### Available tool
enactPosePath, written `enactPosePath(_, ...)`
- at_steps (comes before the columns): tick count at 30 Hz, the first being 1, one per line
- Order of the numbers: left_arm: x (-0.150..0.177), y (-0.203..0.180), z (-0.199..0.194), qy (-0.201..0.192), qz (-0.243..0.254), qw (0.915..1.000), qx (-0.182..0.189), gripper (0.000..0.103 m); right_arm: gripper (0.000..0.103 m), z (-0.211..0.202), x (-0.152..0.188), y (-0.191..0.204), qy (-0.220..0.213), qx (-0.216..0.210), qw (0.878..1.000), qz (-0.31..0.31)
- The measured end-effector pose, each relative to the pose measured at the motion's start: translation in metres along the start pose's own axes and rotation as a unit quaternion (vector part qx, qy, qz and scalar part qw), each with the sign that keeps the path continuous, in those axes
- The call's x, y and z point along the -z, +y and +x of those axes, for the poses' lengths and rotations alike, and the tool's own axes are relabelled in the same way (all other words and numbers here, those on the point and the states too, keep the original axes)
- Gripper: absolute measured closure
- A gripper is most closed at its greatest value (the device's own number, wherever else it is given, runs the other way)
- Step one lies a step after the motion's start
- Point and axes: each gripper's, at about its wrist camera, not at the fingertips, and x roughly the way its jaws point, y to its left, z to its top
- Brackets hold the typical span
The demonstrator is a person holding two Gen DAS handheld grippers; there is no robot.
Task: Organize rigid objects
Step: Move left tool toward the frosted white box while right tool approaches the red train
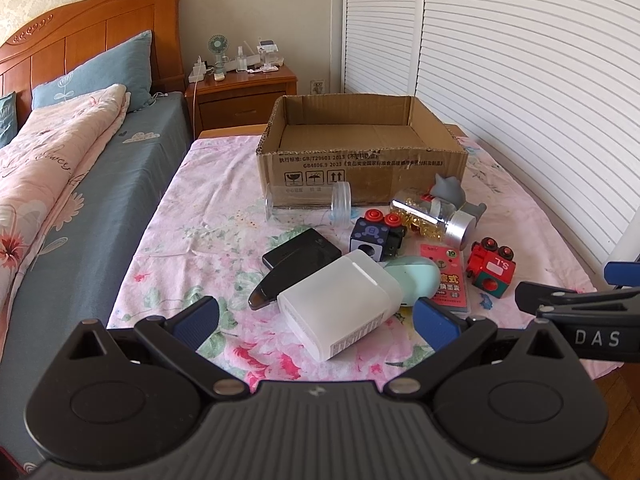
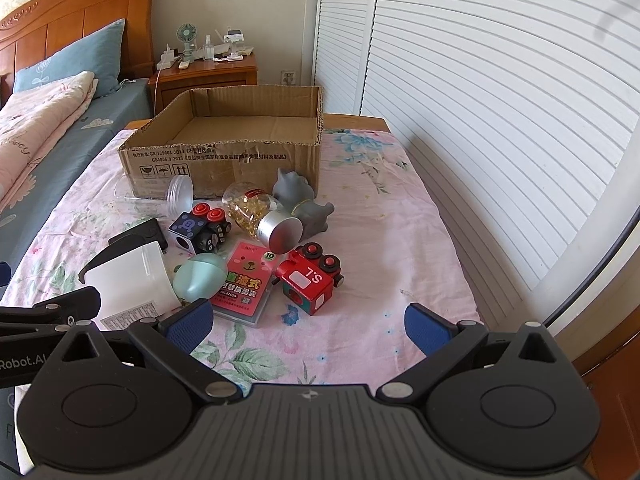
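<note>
Toy blocks: two wooden train-shaped toys, a red one lettered "S.L" (image 2: 310, 282) and a dark blue-and-black one with red knobs (image 2: 200, 228), well apart from each other.
Jars: two lying on their sides, a clear plastic empty jar (image 1: 308, 204) touching the box front, and a clear bottle of yellow capsules with a silver cap (image 2: 262, 218).
Other loose things: one white translucent rectangular plastic container (image 1: 340, 304), one pale green egg-shaped case (image 2: 200, 282), one pink card pack with red print (image 2: 244, 284), one grey rubbery animal figure (image 2: 300, 200), one black flat case (image 1: 302, 254) and one black glossy elongated piece (image 1: 266, 290) partly under the white container.
Box: one brown corrugated cardboard box (image 2: 224, 160), open-topped, nothing seen inside it; it stands behind the cluster of things.
Left tongs (image 1: 316, 318): wide apart, the blue pads on either side of the white container's near end, not pressing on it.
Right tongs (image 2: 308, 326): wide apart over bare cloth, holding nothing, near the red train and the pink pack.
Surface: a worktop covered by a pink flowered cloth (image 2: 380, 240).
Room: a bed with a wooden headboard (image 1: 80, 32), a blue pillow and a pink quilt to the left; a wooden nightstand (image 1: 244, 92) with a small fan; white slatted doors (image 2: 500, 100) to the right.
</note>
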Motion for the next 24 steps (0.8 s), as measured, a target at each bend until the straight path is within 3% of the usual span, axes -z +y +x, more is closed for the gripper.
enactPosePath(7,-0.006,0.001,0.007,-0.004,0.001,0.9998,0.018,0.001,0.000,0.007,-0.002,-0.003,-0.011,-0.009,1.000,-0.010)
enactPosePath(16,-0.030,-0.005,0.040,-0.011,0.031,0.9994,0.009,0.001,0.000,0.022,-0.001,-0.011,-0.014,-0.025,0.999,-0.015)
enactPosePath(24,-0.036,-0.015,0.094,0.030,0.036,0.9989,0.002,0.001,0.000,0.039,0.001,-0.019,-0.001,-0.028,1.000,-0.013)
